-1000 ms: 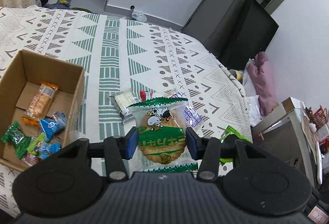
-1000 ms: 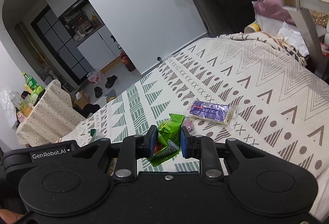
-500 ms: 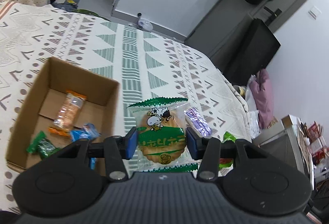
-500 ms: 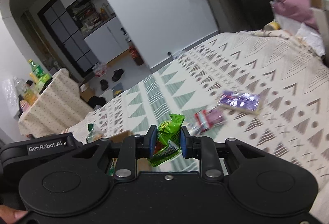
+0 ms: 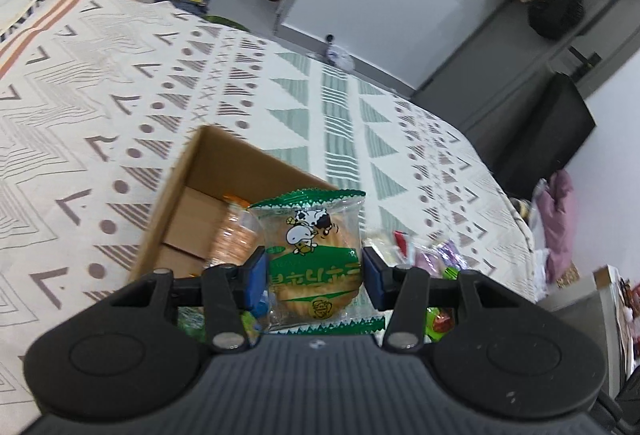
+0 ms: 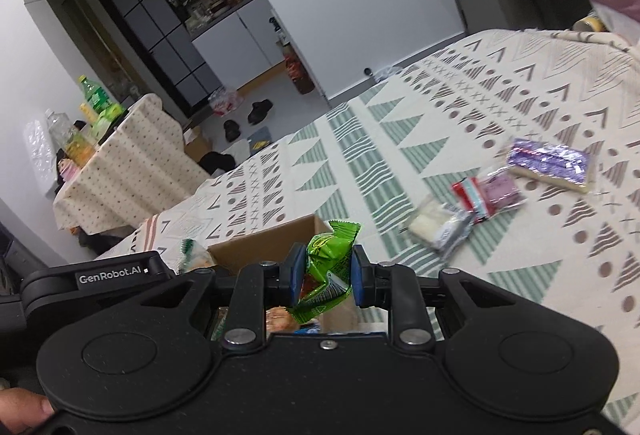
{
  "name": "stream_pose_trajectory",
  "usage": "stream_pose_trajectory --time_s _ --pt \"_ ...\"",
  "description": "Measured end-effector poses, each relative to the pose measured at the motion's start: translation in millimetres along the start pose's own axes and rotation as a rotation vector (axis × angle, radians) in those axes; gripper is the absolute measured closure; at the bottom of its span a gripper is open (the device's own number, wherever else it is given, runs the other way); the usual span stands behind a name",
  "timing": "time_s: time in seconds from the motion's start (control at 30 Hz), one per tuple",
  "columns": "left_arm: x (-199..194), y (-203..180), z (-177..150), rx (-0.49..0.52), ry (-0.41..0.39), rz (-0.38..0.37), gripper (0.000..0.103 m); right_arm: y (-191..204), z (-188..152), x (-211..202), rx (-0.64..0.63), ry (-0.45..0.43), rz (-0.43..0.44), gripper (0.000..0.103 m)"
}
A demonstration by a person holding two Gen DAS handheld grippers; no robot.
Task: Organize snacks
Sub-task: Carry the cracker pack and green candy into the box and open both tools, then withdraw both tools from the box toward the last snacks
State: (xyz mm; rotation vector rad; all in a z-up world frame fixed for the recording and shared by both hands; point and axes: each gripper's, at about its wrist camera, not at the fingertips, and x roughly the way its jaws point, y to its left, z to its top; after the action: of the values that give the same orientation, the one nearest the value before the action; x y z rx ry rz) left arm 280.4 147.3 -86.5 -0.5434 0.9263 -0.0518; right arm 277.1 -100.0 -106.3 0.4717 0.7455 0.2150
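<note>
A round golden rice cracker in a clear wrapper with green serrated ends and a cartoon cow (image 5: 314,267) hangs upright, clamped at its sides, over the near right corner of an open brown cardboard box (image 5: 188,191) that sits on the patterned bed and holds an orange-wrapped cracker pack (image 5: 234,235). A crumpled bright green foil snack packet (image 6: 326,267) is pinched just above the box's rim. On the bed to the right of the box lie a purple foil-wrapped bar (image 6: 550,163), a red, white and pink sachet (image 6: 486,195) and a white-and-silver wrapped piece (image 6: 440,229), the last two touching.
</note>
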Motion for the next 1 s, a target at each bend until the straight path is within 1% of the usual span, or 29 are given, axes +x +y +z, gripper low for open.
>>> stream_pose_trajectory --time_s 0.1,0.17,0.23,0.3,0.33,0.37,0.4,0.43,0.5,0.6,0.63,0.7,0.73,0.83,0.9,0.97,1.0 --pt "0 12 5 -0.031 -0.02 0.04 0.052 7 1 9 0.0 0.01 0.019 0.079" --pt "-2 19 8 -0.046 -0.027 0.049 0.051 11 1 15 0.0 0.013 0.029 0.079" --pt "-4 23 11 -0.057 -0.031 0.058 0.048 15 2 21 0.004 0.018 0.039 0.079" --pt "-6 26 11 -0.062 -0.038 0.069 0.04 19 4 26 0.003 0.022 0.061 0.079" --pt "-7 26 11 -0.062 -0.04 0.071 0.039 20 4 29 0.0 0.024 0.079 0.077" --pt "-7 27 11 -0.064 -0.041 0.073 0.036 21 5 31 -0.003 0.03 0.091 0.073" --pt "-7 27 11 -0.066 -0.041 0.075 0.032 21 5 32 -0.001 0.039 0.095 0.071" --pt "-6 26 11 -0.066 -0.039 0.076 0.03 20 6 33 0.005 0.045 0.104 0.064" --pt "-5 24 10 -0.059 -0.034 0.081 0.027 14 5 28 0.018 0.038 0.109 0.062" --pt "-3 18 8 -0.051 -0.031 0.082 0.023 2 7 19 0.025 0.038 0.086 0.062" --pt "-3 16 7 -0.052 -0.034 0.083 0.019 -3 8 15 0.03 0.037 0.081 0.061" --pt "-2 11 4 -0.054 -0.037 0.087 0.014 -13 10 7 0.035 0.028 0.066 0.056" --pt "-2 8 2 -0.054 -0.038 0.087 0.013 -18 10 2 0.034 0.025 0.052 0.051" --pt "0 -4 -5 -0.046 -0.037 0.084 0.009 -34 11 -11 0.027 0.016 0.022 0.048" --pt "0 -14 -10 -0.024 -0.043 0.084 0.006 -46 12 -18 0.033 0.012 0.008 0.045" --pt "0 -25 -16 0.004 -0.047 0.081 0.005 -57 13 -27 0.034 -0.003 -0.007 0.035" --pt "0 -31 -18 0.016 -0.046 0.076 0.005 -63 13 -32 0.033 -0.012 -0.017 0.033"
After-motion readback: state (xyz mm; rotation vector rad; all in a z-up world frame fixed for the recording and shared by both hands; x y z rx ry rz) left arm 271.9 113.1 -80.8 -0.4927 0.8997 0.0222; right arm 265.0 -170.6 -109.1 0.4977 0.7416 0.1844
